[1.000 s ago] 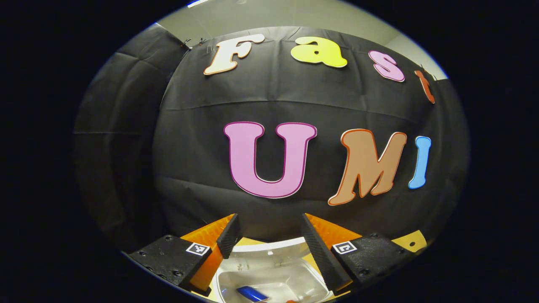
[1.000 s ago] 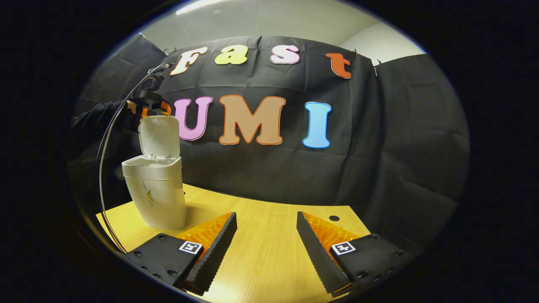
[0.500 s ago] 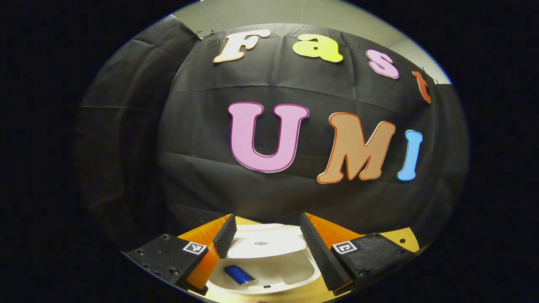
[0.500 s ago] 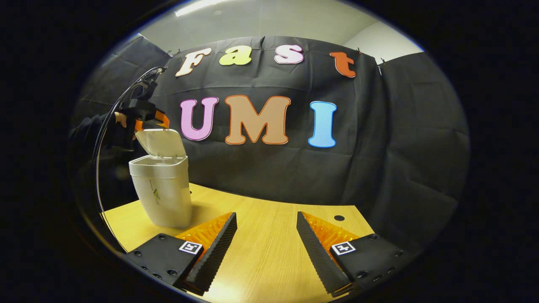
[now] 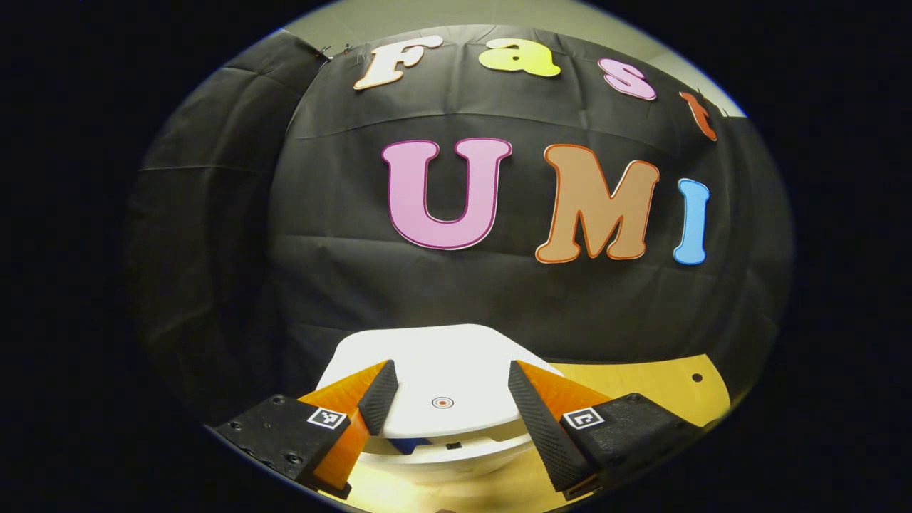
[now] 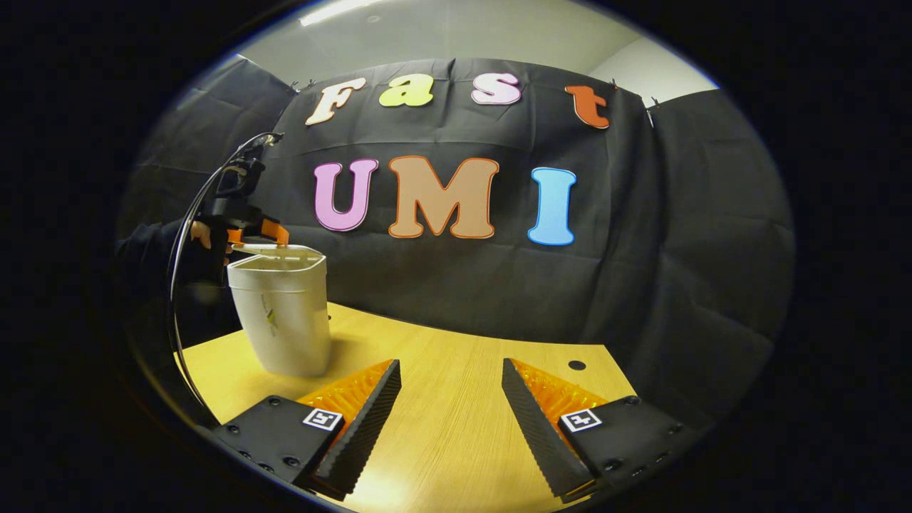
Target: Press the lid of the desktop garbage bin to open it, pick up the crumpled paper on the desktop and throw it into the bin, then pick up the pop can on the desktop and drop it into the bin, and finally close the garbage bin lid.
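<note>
Left gripper view: my left gripper (image 5: 449, 399) sits spread over the lid (image 5: 434, 370) to press it down | bin (image 6: 281, 313) nearly shut (gap remains) | right gripper (image 6: 450, 406) spread, empty — parked over the desk (image 6: 456, 427).

Light wood-grain table (image 6: 456, 427) is carrying everything here. In the right gripper view it is running from 6 o'clock up toward the black cloth at the back, with a small dark round hole (image 6: 576, 365) sitting in the top near the far edge, at about 4 o'clock. The white garbage bin (image 6: 285, 320) is standing upright directly on the table at 9 o'clock, close to the left edge, casting a shadow to its right. In the left gripper view a bare strip of table (image 5: 641, 381) is showing at 4 o'clock, the same kind of hole (image 5: 696, 377) in it, the bin (image 5: 456, 456) standing at 6 o'clock.
</note>
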Demonstrator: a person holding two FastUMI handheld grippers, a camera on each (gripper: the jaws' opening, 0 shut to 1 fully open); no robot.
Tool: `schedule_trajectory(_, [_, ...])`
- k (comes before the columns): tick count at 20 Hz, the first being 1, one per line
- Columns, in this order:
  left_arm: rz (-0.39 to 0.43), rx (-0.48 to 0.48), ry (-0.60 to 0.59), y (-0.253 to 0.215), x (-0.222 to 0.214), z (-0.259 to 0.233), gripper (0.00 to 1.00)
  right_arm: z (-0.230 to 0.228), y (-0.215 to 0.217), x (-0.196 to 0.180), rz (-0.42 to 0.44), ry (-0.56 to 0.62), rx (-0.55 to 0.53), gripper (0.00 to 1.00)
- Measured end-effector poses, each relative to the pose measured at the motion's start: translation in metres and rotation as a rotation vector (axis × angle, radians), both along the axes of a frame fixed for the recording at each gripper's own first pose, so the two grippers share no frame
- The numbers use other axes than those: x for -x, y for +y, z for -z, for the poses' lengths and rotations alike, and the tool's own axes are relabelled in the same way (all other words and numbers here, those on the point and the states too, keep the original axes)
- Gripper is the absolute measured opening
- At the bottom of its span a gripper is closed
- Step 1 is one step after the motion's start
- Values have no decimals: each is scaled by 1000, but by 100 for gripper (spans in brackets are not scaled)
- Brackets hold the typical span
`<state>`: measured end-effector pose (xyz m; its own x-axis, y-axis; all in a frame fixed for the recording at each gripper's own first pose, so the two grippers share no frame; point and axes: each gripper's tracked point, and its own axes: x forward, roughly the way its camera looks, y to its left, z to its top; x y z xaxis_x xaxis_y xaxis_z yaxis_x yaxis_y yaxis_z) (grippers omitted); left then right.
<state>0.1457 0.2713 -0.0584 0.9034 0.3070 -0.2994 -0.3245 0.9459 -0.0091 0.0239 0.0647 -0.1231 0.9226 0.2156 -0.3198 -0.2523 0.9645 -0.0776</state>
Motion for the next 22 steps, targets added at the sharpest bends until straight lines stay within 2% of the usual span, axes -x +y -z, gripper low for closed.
schedule_trajectory(1, [3,-11,4,0,1,4,94,2,0,1,-8,2,-2,100])
schedule_trajectory(2, [3,-17,11,-1,3,10,95,3,0,2,-11,6,-6,95])
schedule_trajectory(5, [14,12,72,-7,11,37,95,8,-7,2,0,17,3,95])
schedule_trajectory(7, [19,-34,-19,-6,14,26,98,15,-15,2,13,26,18,95])
schedule_trajectory(8, [15,-27,12,-6,16,38,94,17,-17,4,13,32,20,95])
schedule_trajectory(9, [14,-29,7,-7,19,44,95,16,-18,5,14,33,24,95])
schedule_trajectory(10, [22,-56,-36,-8,15,31,98,14,-21,5,19,26,25,91])
schedule_trajectory(11, [30,-73,-51,-7,13,27,98,12,-23,6,19,19,19,99])
schedule_trajectory(12, [35,-84,-46,-7,8,27,94,8,-24,4,22,12,9,95])
schedule_trajectory(13, [26,-75,-55,-6,9,24,95,4,-27,2,28,5,-2,99])
schedule_trajectory(15, [19,-63,-116,-16,14,0,93,-10,-31,-3,36,-21,-27,95])
schedule_trajectory(18, [60,-123,-249,-54,22,-60,93,-39,-38,-10,44,-85,-66,95])
schedule_trajectory(22, [125,-158,-334,-118,56,-94,93,-74,-45,-18,20,-156,-110,95])
